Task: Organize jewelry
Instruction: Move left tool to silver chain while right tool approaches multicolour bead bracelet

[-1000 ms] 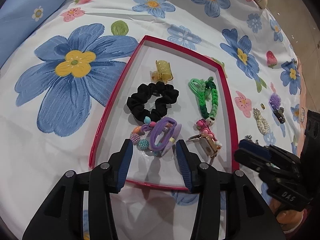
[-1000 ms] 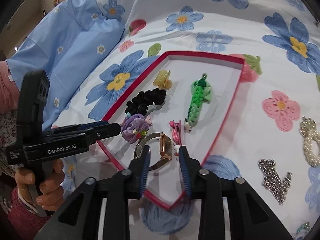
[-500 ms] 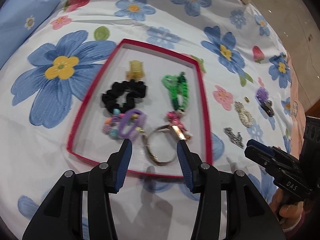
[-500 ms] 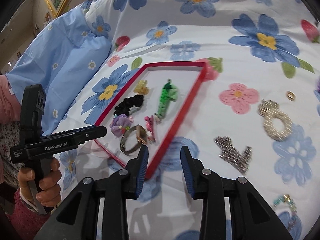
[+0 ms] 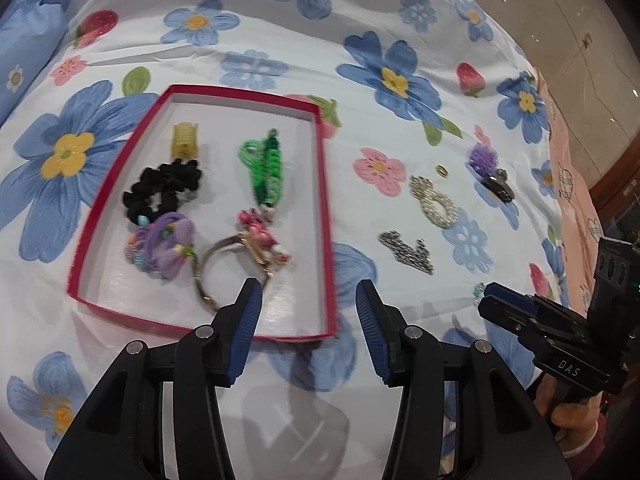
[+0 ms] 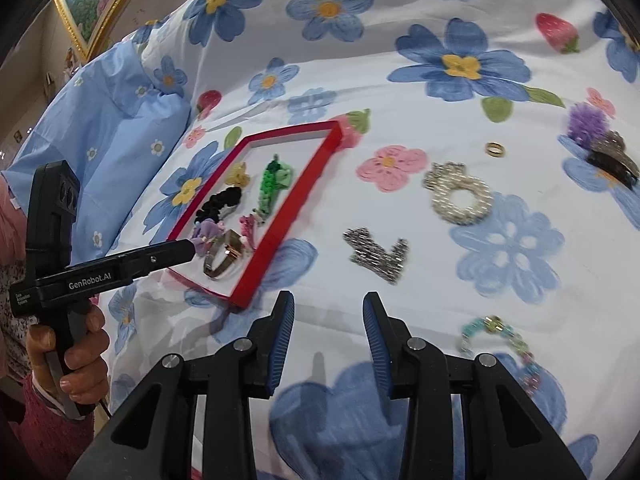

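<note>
A red-rimmed tray (image 5: 326, 216) (image 6: 280, 224) on the flowered bedspread holds a black scrunchie (image 5: 160, 188), a yellow claw clip (image 5: 185, 140), a green woven band (image 5: 266, 168), a purple clip (image 5: 168, 240), a pink clip (image 5: 260, 234) and a watch (image 5: 236, 264) (image 6: 222, 258). Right of the tray lie a silver chain (image 6: 376, 256), a pearl ring-shaped piece (image 6: 458, 196), a gold ring (image 6: 495, 149), a purple pompom clip (image 6: 600, 140) and a beaded bracelet (image 6: 500, 340). My left gripper (image 5: 308, 312) is open and empty over the tray's near right corner. My right gripper (image 6: 328, 324) is open and empty, right of the tray.
A light blue pillow (image 6: 112, 132) lies left of the tray. The bed's right edge and a wooden floor (image 5: 580, 40) show at the far right in the left wrist view. A framed picture (image 6: 92, 8) hangs at the upper left.
My right gripper has let go of the watch in the tray, opened and drawn back to the right. My left gripper has also pulled back and shifted right.
</note>
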